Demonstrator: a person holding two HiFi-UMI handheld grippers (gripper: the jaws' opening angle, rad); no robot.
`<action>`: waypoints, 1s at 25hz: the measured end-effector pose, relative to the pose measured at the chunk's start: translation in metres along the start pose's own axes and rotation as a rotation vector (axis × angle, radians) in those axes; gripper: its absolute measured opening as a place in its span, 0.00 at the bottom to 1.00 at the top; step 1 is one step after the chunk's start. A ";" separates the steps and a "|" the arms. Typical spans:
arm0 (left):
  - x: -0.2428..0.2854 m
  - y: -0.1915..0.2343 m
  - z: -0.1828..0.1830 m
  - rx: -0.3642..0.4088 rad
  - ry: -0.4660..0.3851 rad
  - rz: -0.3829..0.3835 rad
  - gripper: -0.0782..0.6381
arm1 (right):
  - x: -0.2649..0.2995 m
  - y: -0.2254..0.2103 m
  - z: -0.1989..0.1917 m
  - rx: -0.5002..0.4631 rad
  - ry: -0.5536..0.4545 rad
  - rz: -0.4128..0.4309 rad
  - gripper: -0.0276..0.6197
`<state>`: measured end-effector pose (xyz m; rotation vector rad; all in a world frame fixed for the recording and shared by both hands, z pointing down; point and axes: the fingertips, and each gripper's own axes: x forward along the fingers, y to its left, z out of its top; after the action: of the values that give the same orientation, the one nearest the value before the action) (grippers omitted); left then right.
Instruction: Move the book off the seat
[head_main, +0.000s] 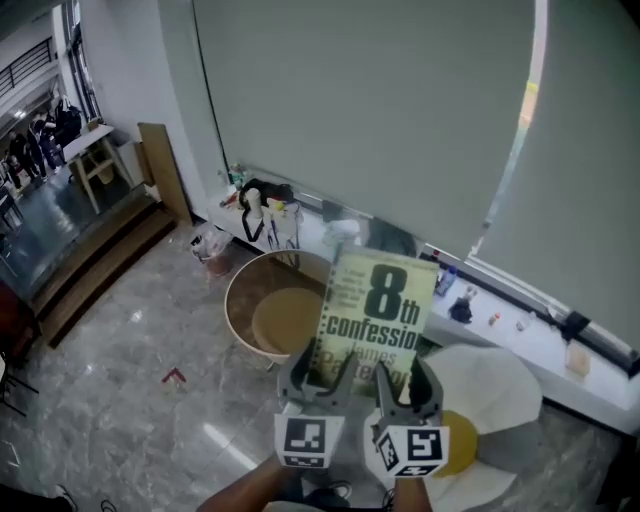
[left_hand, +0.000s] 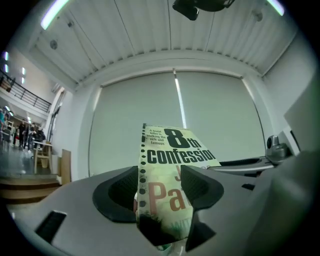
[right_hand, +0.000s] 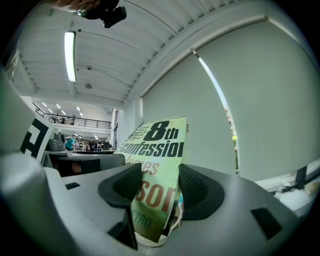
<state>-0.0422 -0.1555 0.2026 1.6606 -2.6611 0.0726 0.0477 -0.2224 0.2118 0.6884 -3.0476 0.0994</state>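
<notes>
A pale green paperback book (head_main: 372, 318) is held upright in the air, cover toward me, above the seats. My left gripper (head_main: 318, 382) is shut on the book's lower left part and my right gripper (head_main: 400, 386) is shut on its lower right part. In the left gripper view the book (left_hand: 167, 172) stands pinched between the dark pads (left_hand: 197, 186). The right gripper view shows the book (right_hand: 157, 172) squeezed between that gripper's pads (right_hand: 192, 187). Below lie a round tan tub chair (head_main: 268, 310) and a white seat with a yellow cushion (head_main: 462, 440).
A low white ledge (head_main: 520, 330) with small items runs along the grey blind wall (head_main: 400, 110). A bin (head_main: 213, 252) and a wooden board (head_main: 165, 170) stand at the back left. Grey marble floor (head_main: 130, 370) spreads to the left, with steps (head_main: 90, 270) beyond.
</notes>
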 end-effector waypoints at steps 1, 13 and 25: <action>-0.006 0.016 -0.001 -0.002 0.004 0.035 0.49 | 0.009 0.015 -0.001 0.001 0.001 0.037 0.41; -0.030 0.194 0.002 -0.054 0.001 0.259 0.49 | 0.125 0.159 0.007 -0.035 0.042 0.250 0.41; -0.020 0.344 -0.011 -0.073 0.011 0.270 0.49 | 0.227 0.270 -0.004 -0.037 0.067 0.259 0.41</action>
<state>-0.3429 0.0138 0.2000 1.2694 -2.8233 -0.0148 -0.2733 -0.0763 0.2067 0.2789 -3.0480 0.0669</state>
